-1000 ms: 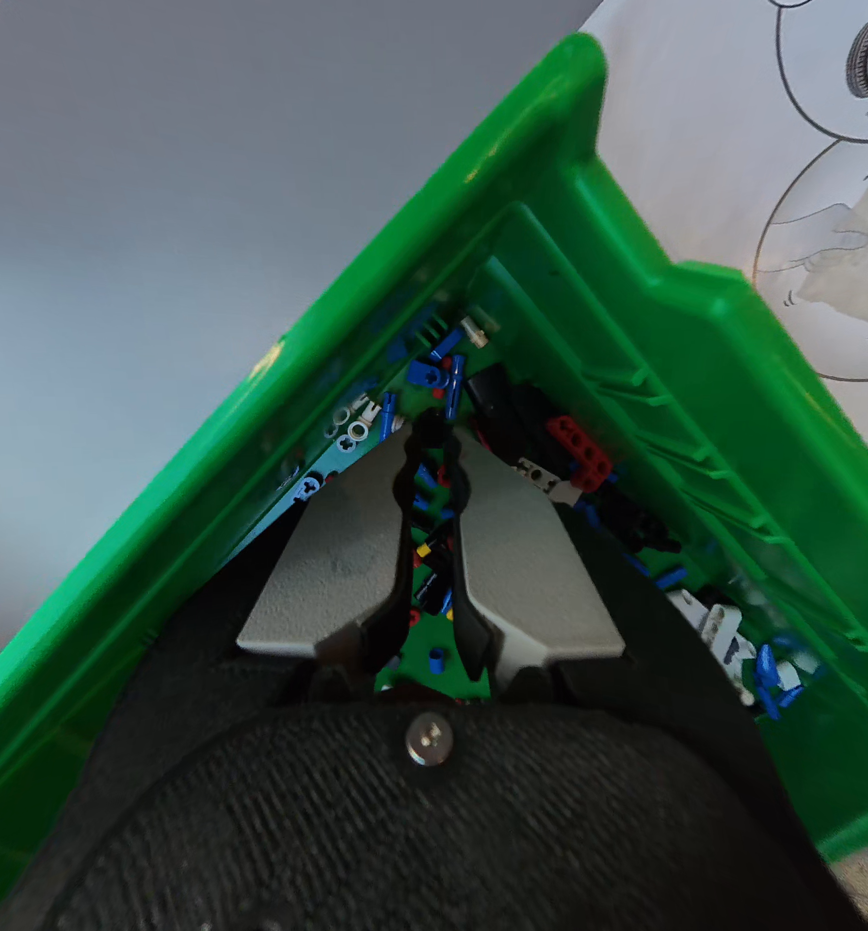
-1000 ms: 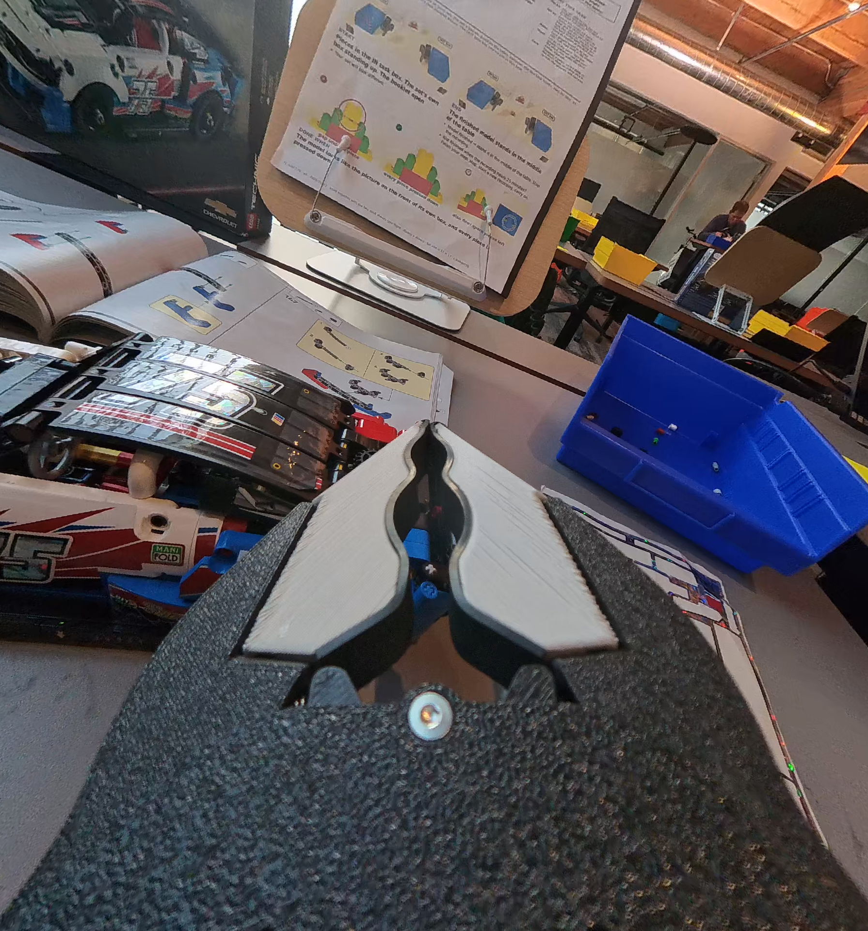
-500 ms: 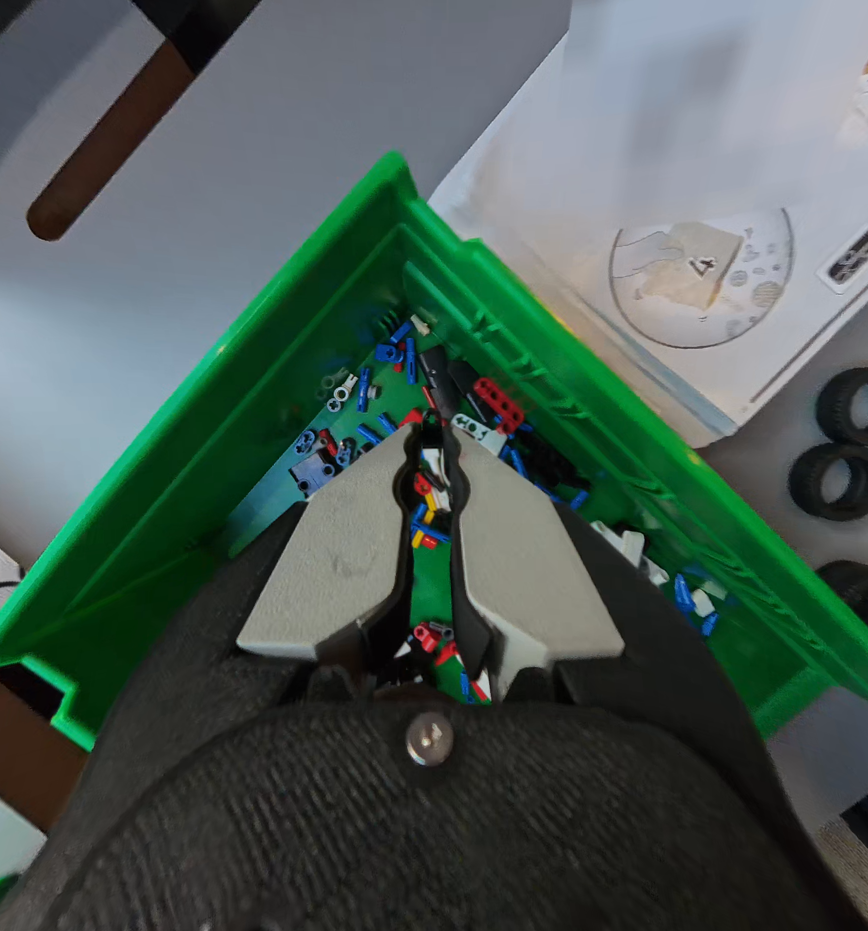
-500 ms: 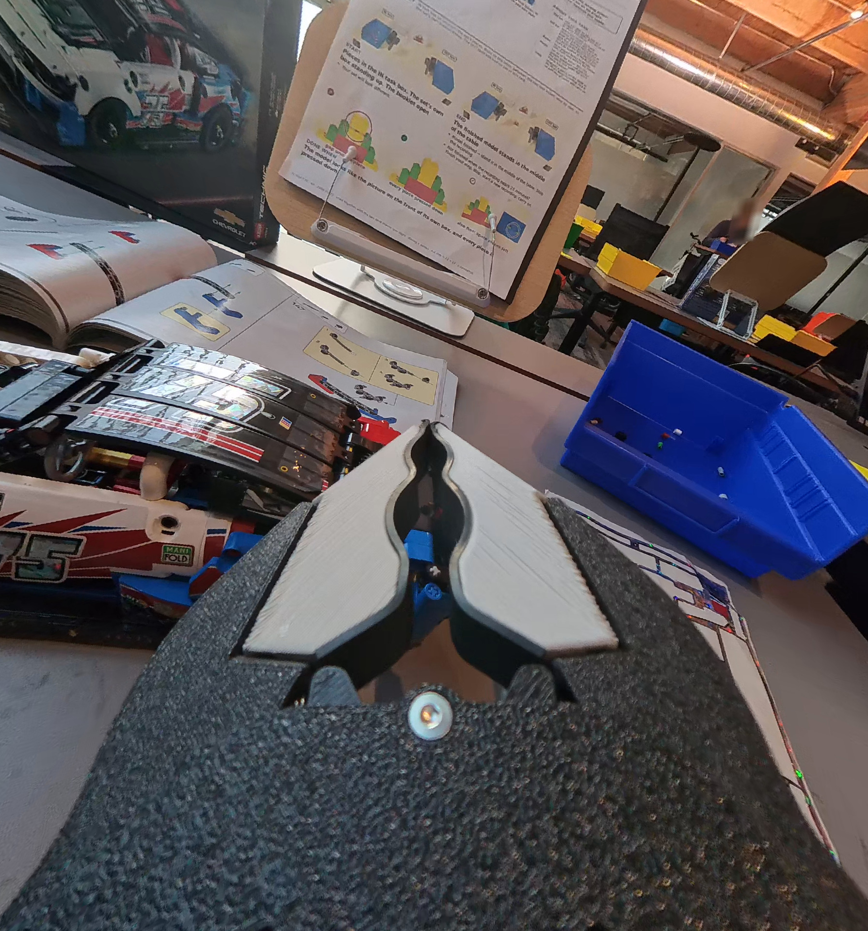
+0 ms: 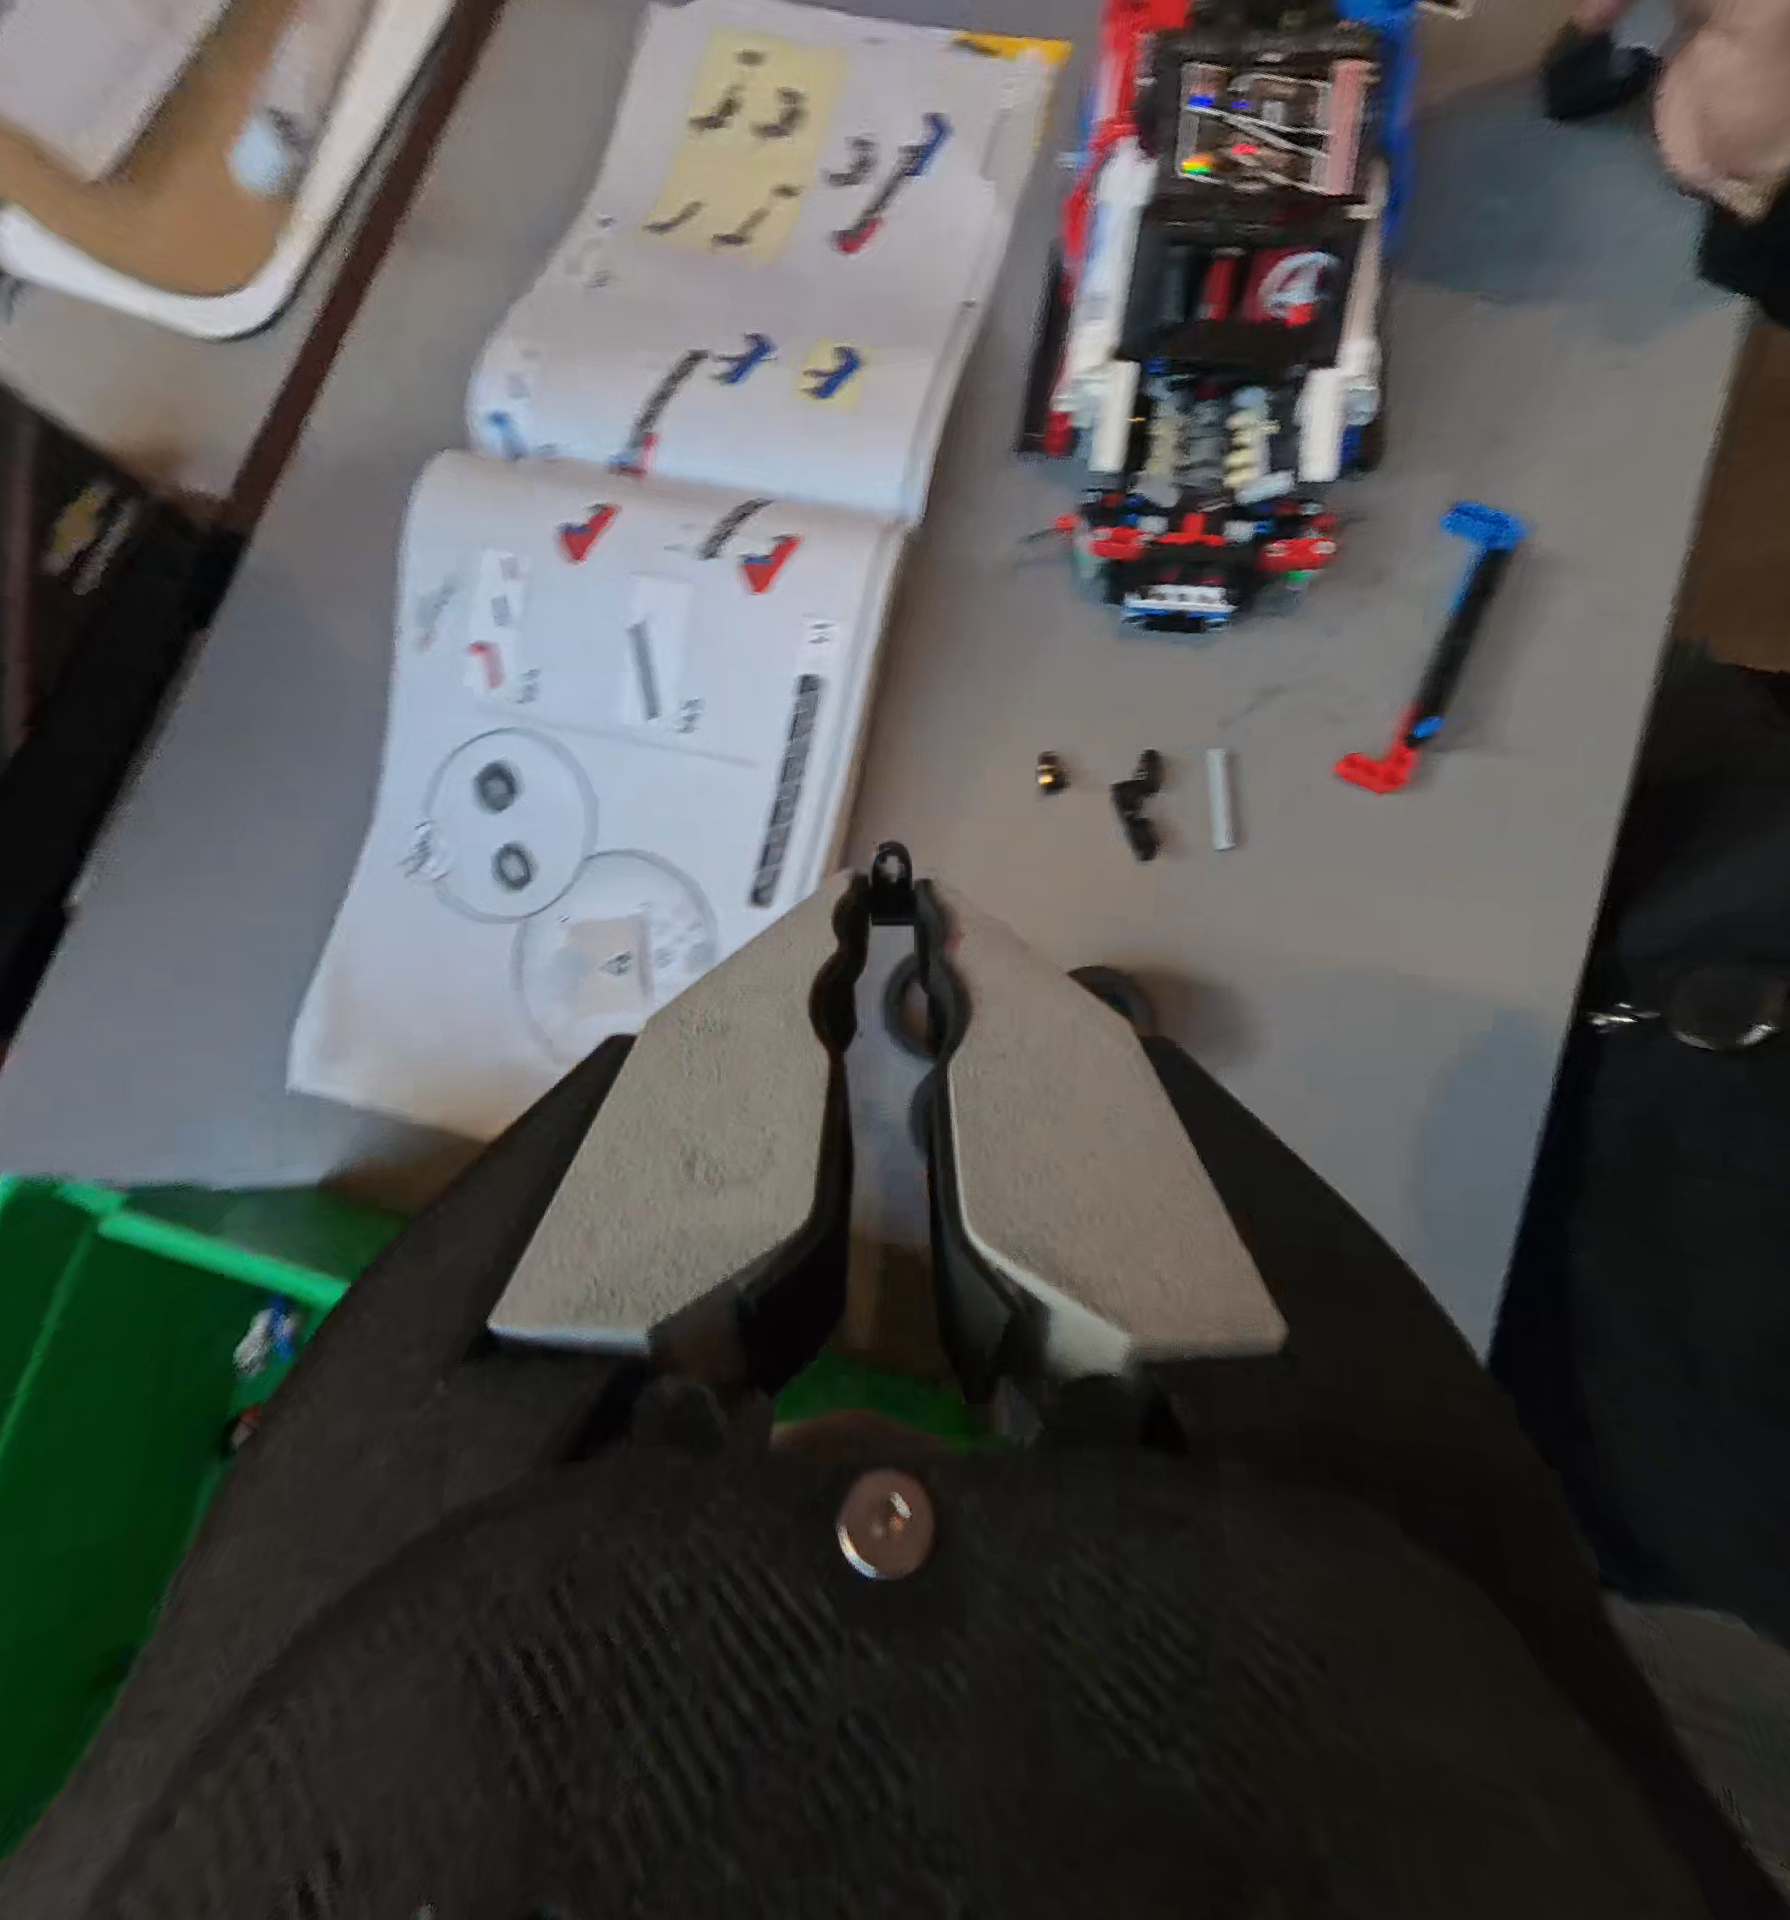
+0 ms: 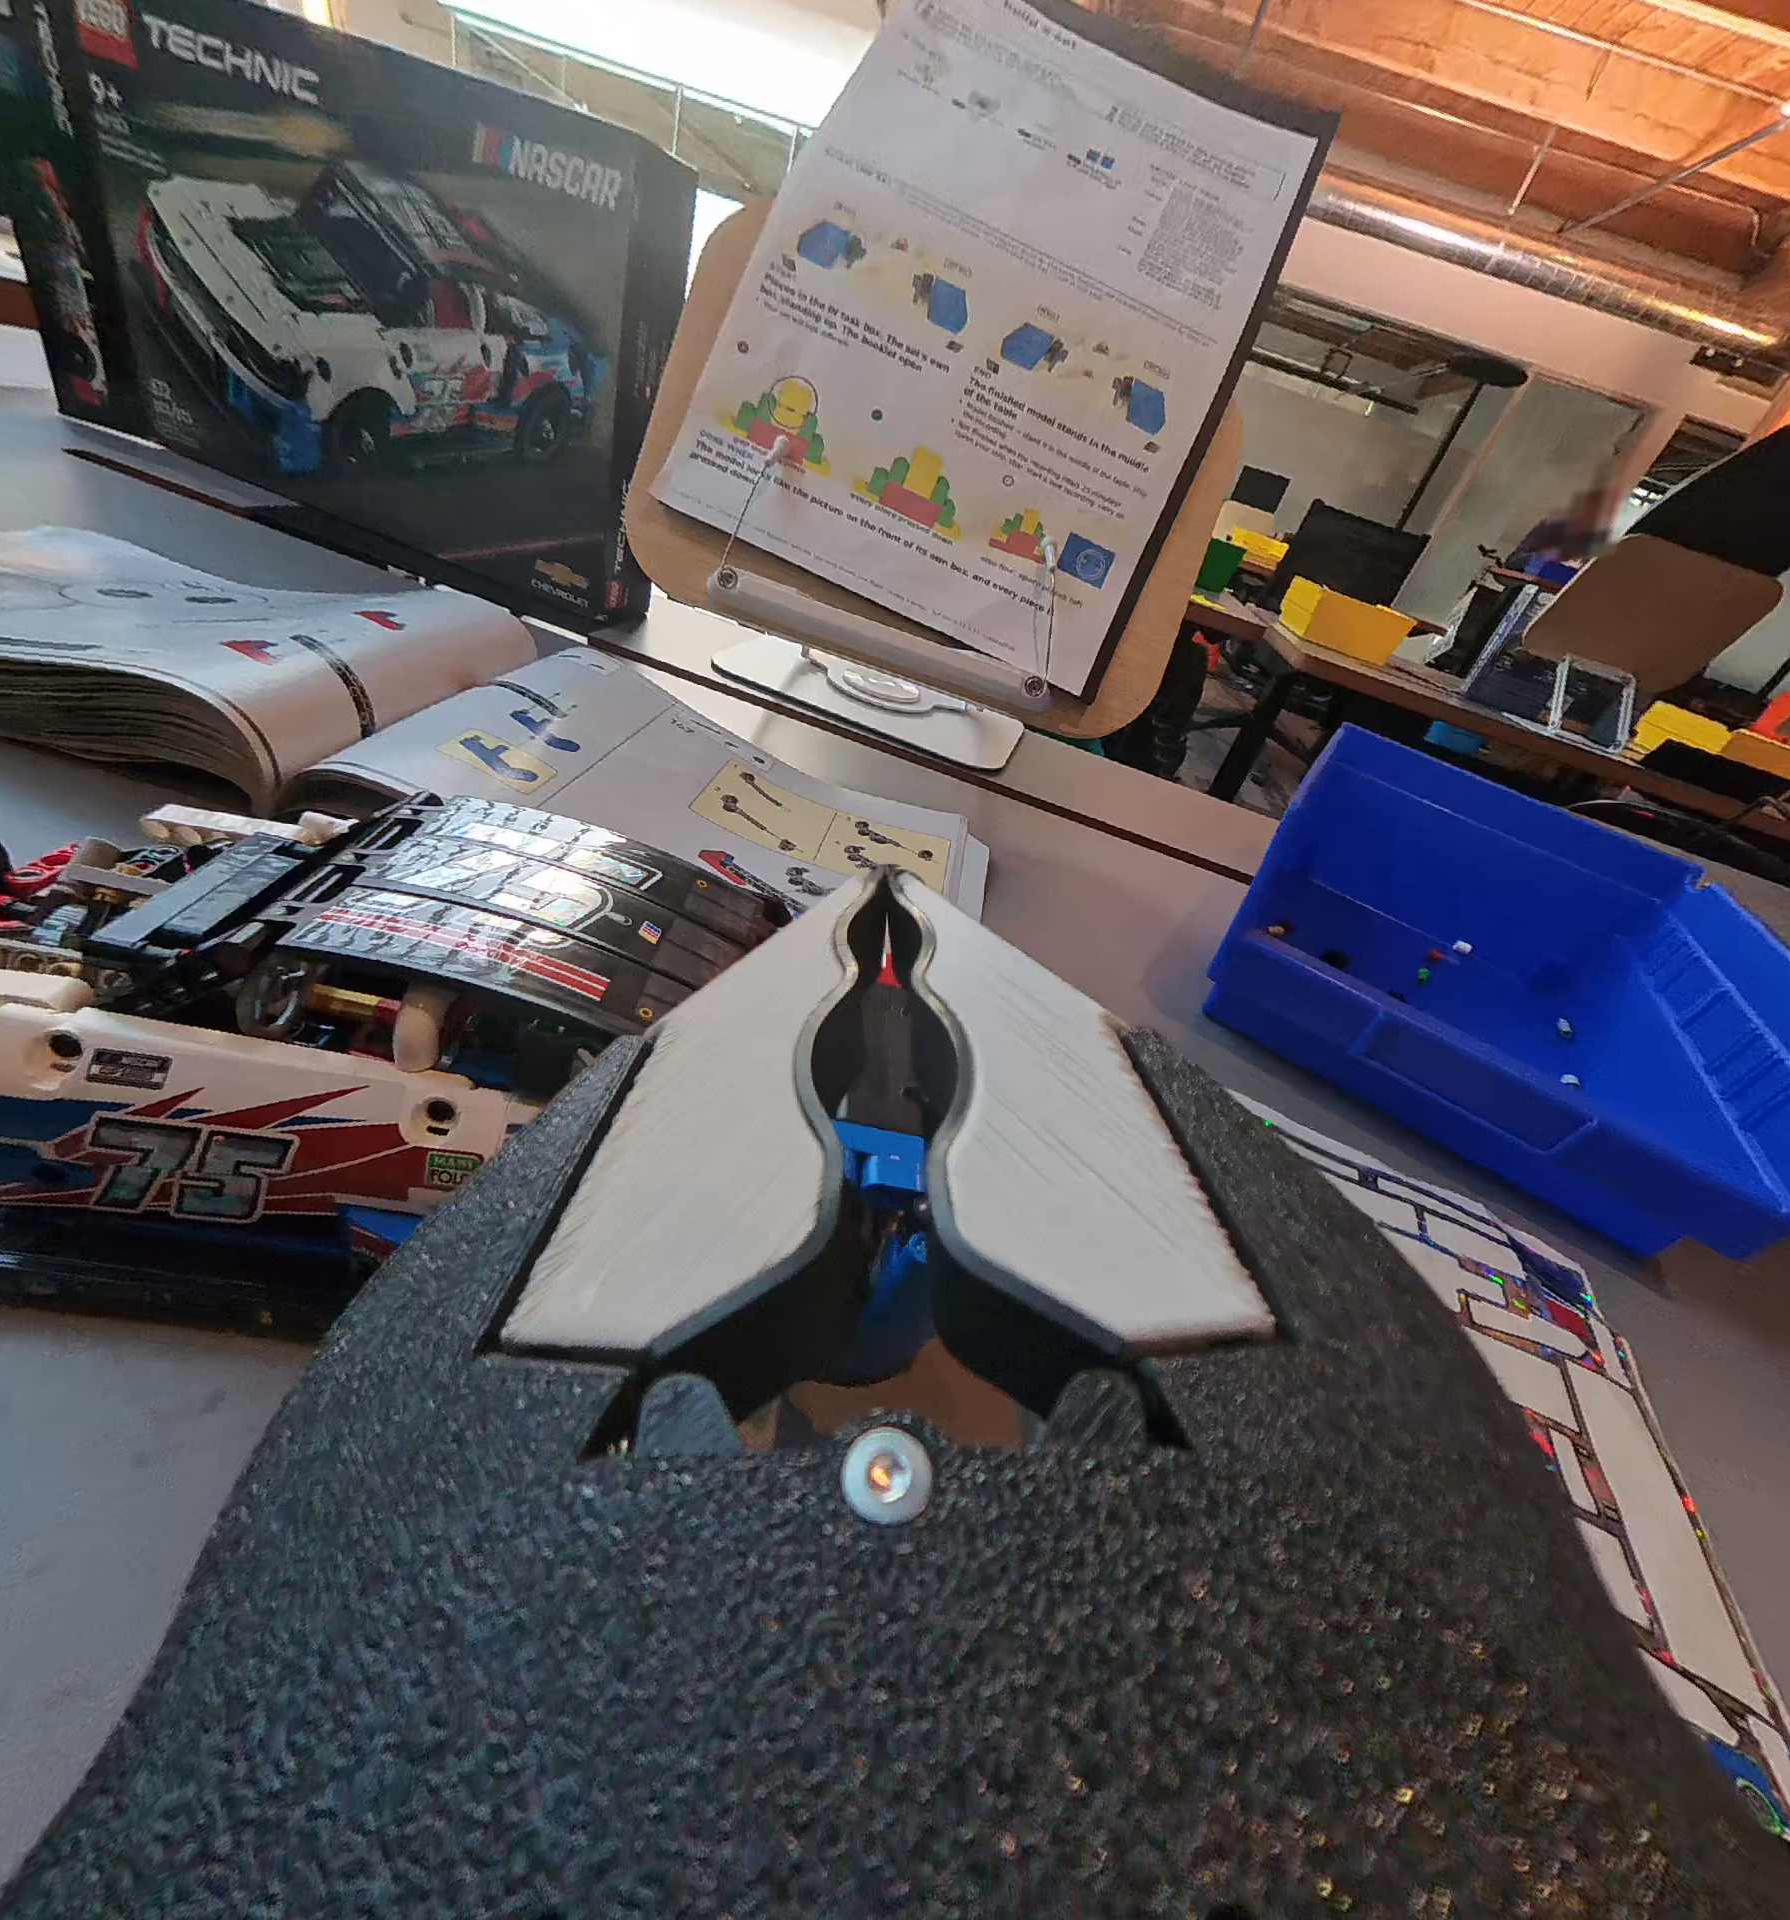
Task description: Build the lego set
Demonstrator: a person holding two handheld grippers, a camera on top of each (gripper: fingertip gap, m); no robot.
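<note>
One small black piece [image 5: 889, 883] with a round eye is pinched at the very tip of the left tongs [image 5: 889, 906], which are closed on it and held above the grey worktop [image 5: 1286, 987], near the open instruction booklet [image 5: 600, 727] and past the green bin [image 5: 91, 1403] at the near left. The half-built car [image 5: 1223, 343] stands far on the right side of the booklet, and a few loose parts lie between it and the tongs: a small dark bit, a black connector [image 5: 1138, 800], a grey axle [image 5: 1221, 798], and further right a long blue, black and red sub-assembly [image 5: 1442, 655]. The right tongs [image 6: 886, 883] are closed at the tip, low over the worktop beside the car; something blue [image 6: 880, 1158] sits deeper between the fingers, but I cannot tell if it is gripped or only lies behind them. A blue bin [image 6: 1556, 1018] stands to the right. I judge that the step in hand is fetching: a part from the bin is being carried to the building area. The next move probably calls for lowering it beside the other loose parts, or turning it so the eye lines up with its axle, without loosening the thin grip.
</note>
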